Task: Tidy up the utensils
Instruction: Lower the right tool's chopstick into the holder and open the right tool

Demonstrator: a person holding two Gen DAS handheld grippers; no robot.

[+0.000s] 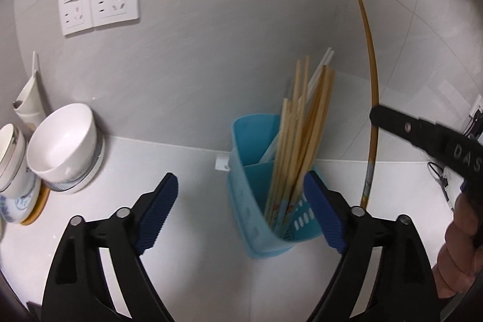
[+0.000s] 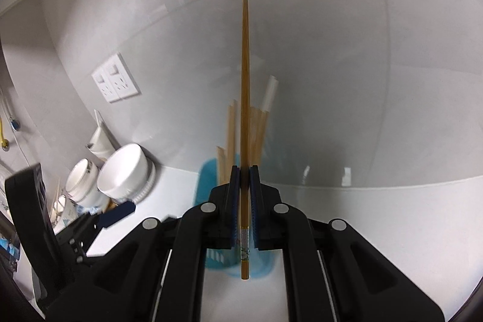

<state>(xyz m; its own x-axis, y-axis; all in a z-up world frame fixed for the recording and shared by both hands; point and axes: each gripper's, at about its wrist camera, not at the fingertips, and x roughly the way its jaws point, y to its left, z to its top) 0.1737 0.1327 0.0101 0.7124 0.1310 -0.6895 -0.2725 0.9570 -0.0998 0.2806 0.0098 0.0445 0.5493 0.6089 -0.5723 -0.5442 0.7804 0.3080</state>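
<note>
Chopstick (image 2: 244, 110) clenched in right tool (image 2: 244, 195); left tool (image 1: 238, 201) gapes before blue holder (image 1: 256, 201).

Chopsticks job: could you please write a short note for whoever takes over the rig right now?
Left gripper: open, empty, jaws either side of the blue holder without touching it.
Right gripper: shut on one brown chopstick, held upright, thick end down, to the right of the holder.
Things: the holder stands on the white counter near the wall, with a bundle of wooden chopsticks in its right-hand compartment. Stacked bowls sit to the left.
Done: most chopsticks are in.
Left: probably lower the held chopstick into the holder and let go.
</note>
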